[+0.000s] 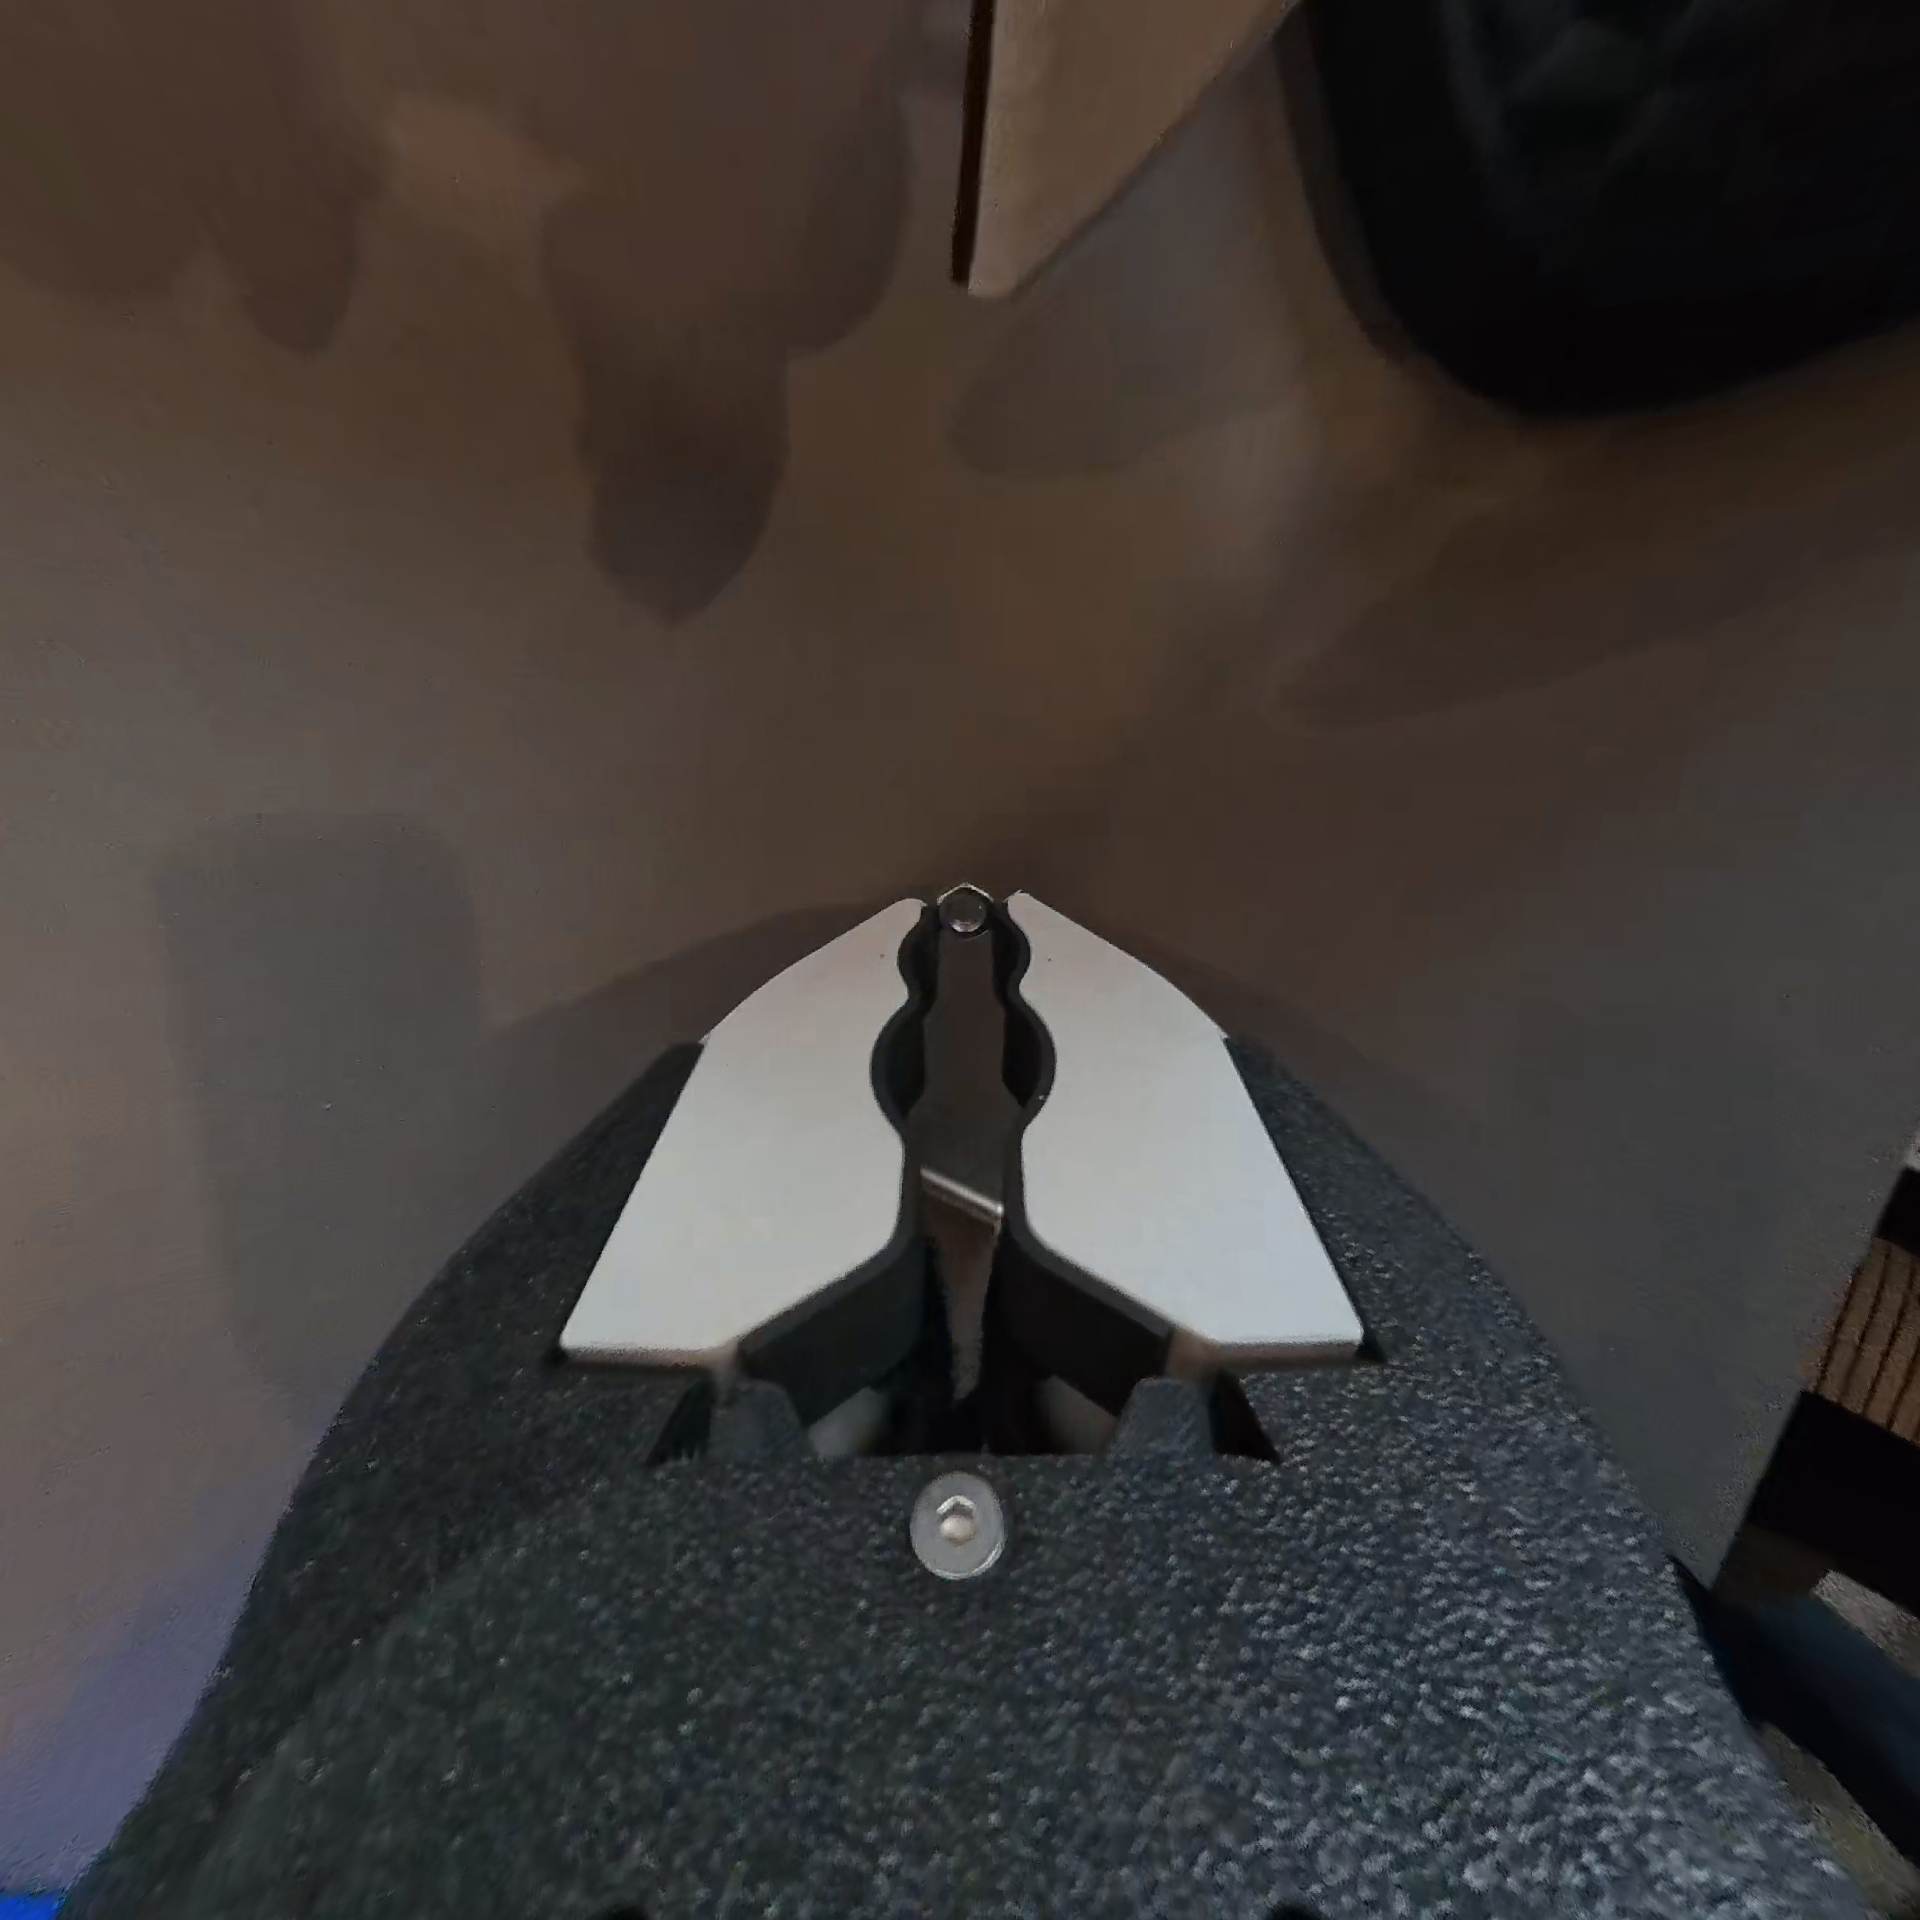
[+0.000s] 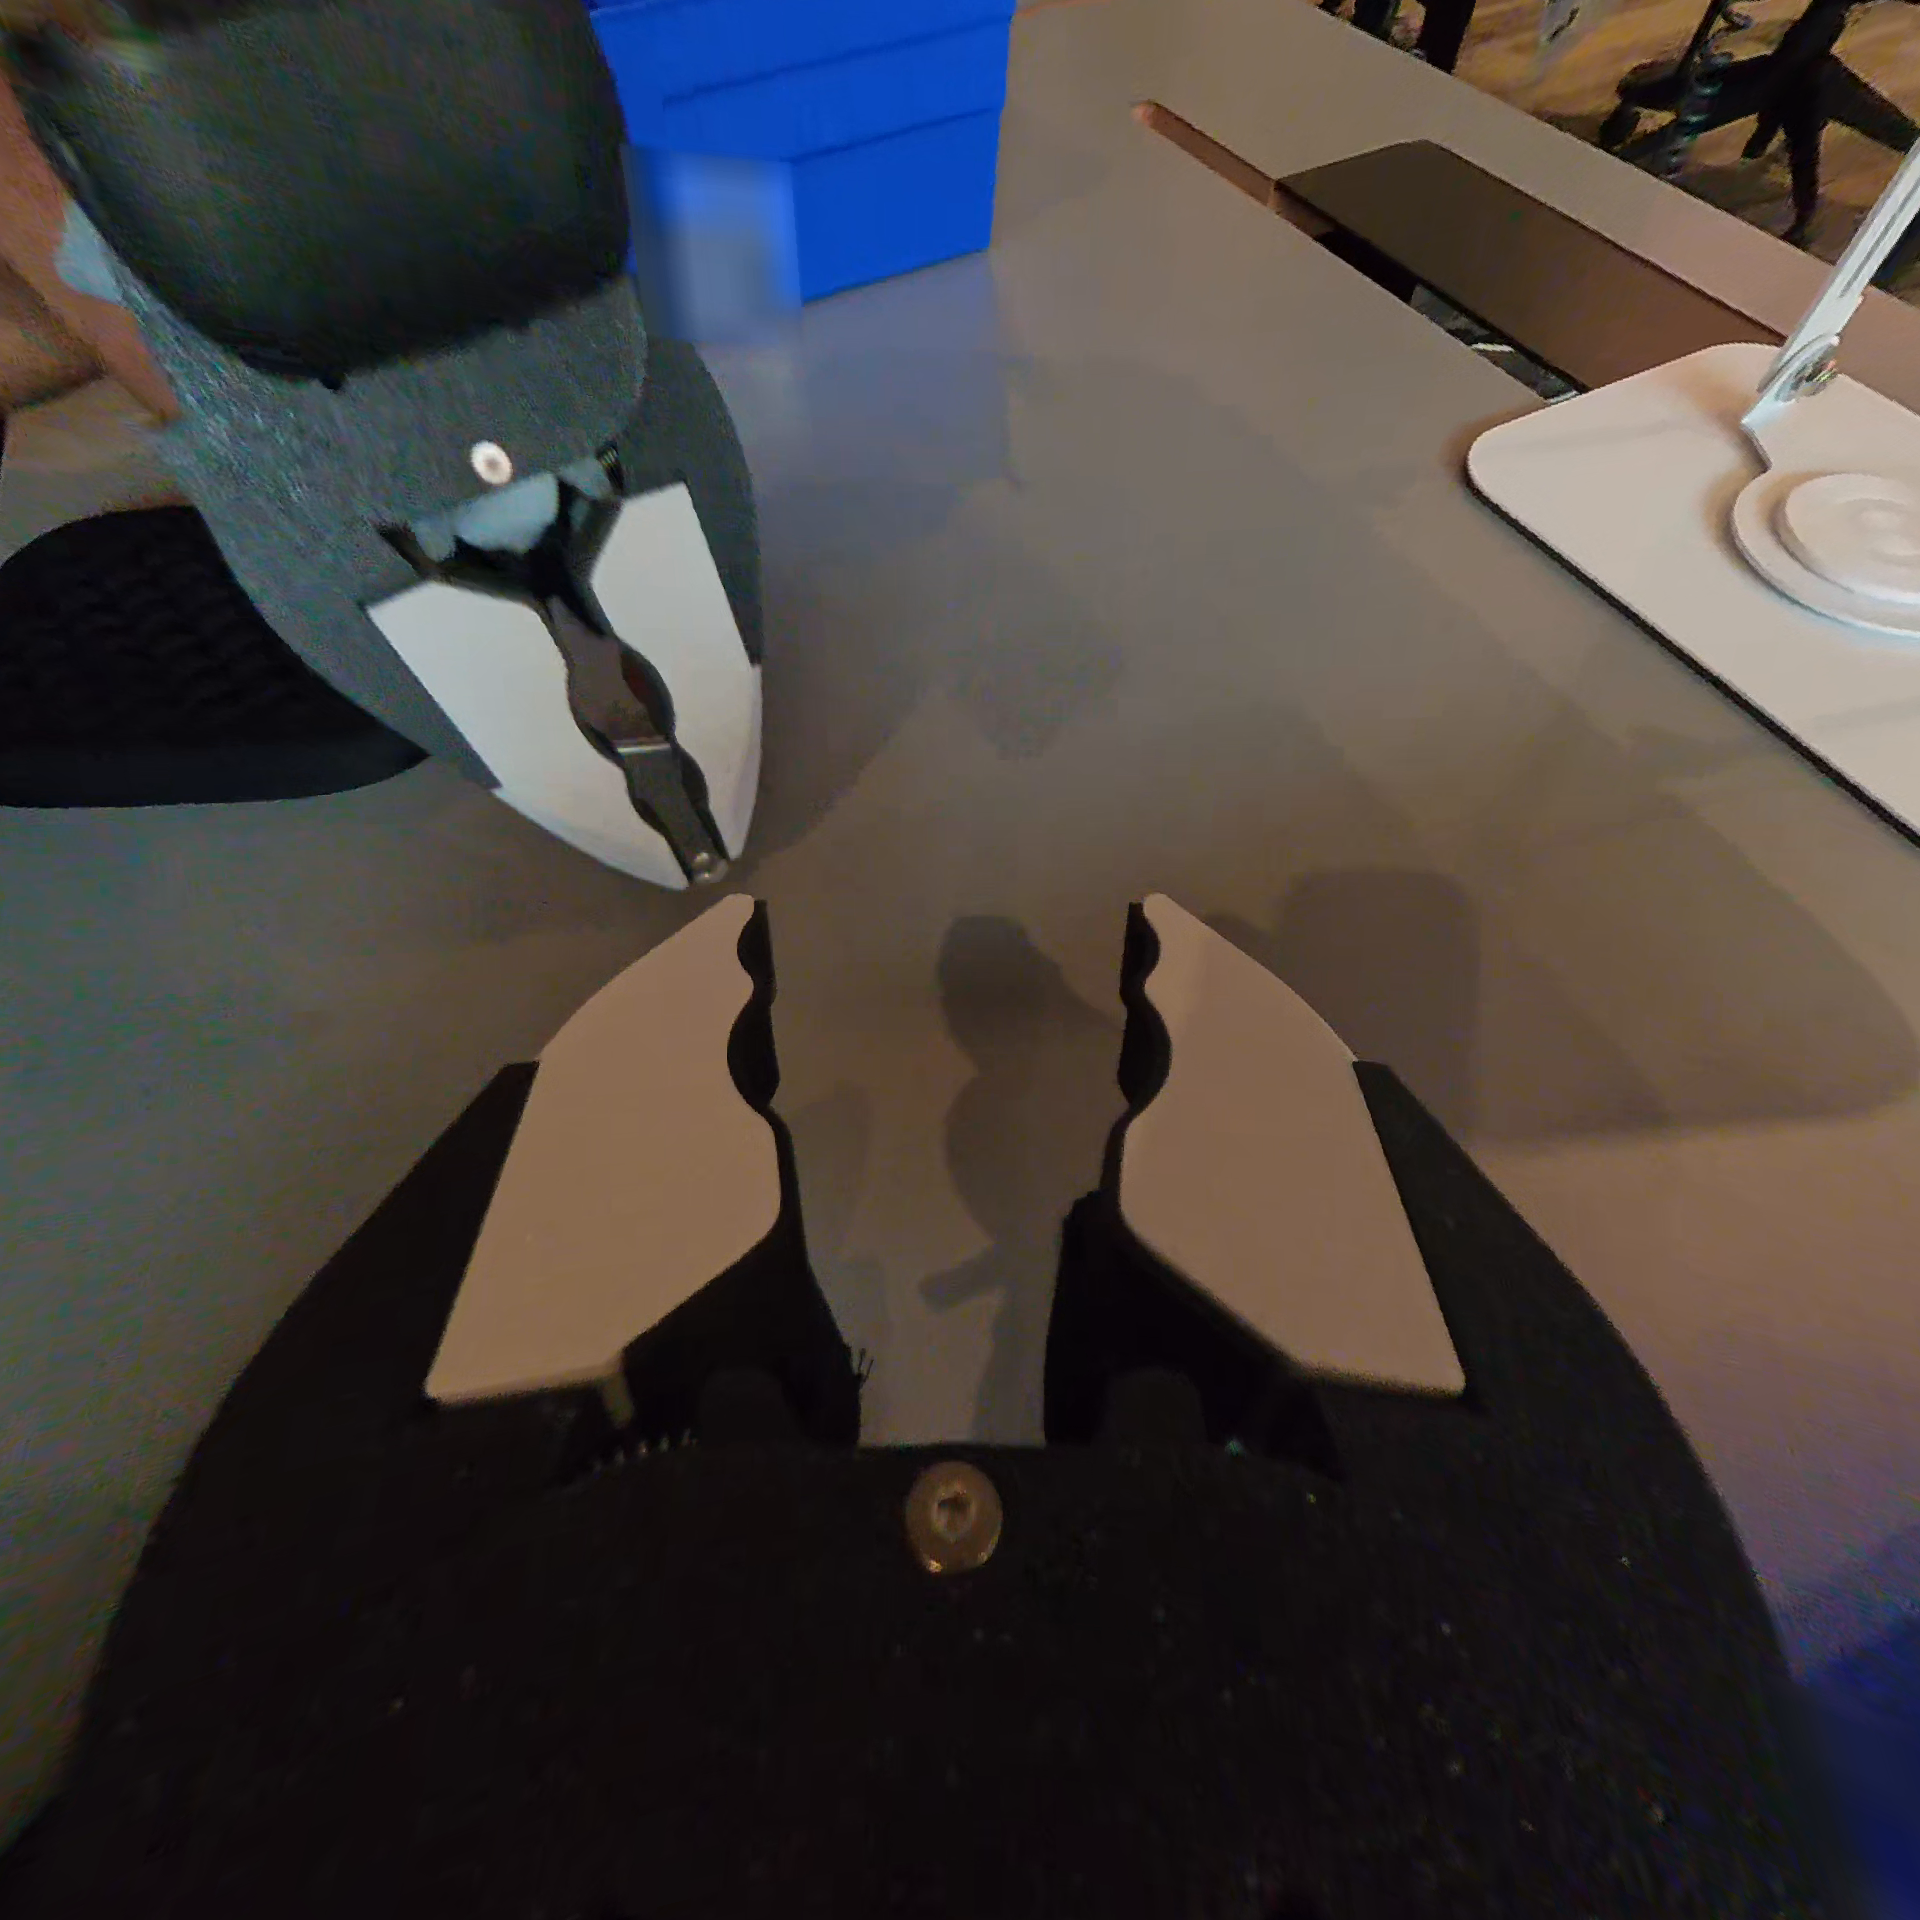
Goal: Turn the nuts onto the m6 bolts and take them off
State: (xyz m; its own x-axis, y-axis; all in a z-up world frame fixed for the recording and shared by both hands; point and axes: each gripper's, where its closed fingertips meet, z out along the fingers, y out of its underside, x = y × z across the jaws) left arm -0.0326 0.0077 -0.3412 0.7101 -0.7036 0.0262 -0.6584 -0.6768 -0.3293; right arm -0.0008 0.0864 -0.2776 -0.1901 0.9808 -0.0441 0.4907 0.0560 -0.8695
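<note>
From over the left hand, the left tongs (image 1: 964,914) are clenched on a small silver bolt (image 1: 963,916), pinched at the very tips; a hexagonal outline around its end suggests a nut sits on it, though it is too small to be sure. The tips point down close to the grey tabletop (image 1: 1351,831), well in from its edges, with a pale upright panel (image 1: 1049,135) toward the far edge.

From over the right hand, the right tongs (image 2: 945,914) stand released, wide apart, with only bare tabletop (image 2: 1039,520) and shadow between them. The left tongs (image 2: 704,862) show at the near left, tips nearly meeting the right tongs' left fingertip (image 2: 727,914), the bolt's (image 2: 702,860) end gleaming there. A blue bin (image 2: 831,156) sits at the far edge, a white stand base (image 2: 1621,488) by the right edge.

I'd judge this the handover to turning: the bolt is held steady, and the right tongs next need to shift left, line up on the bolt's end and close squarely without knocking it askew.
</note>
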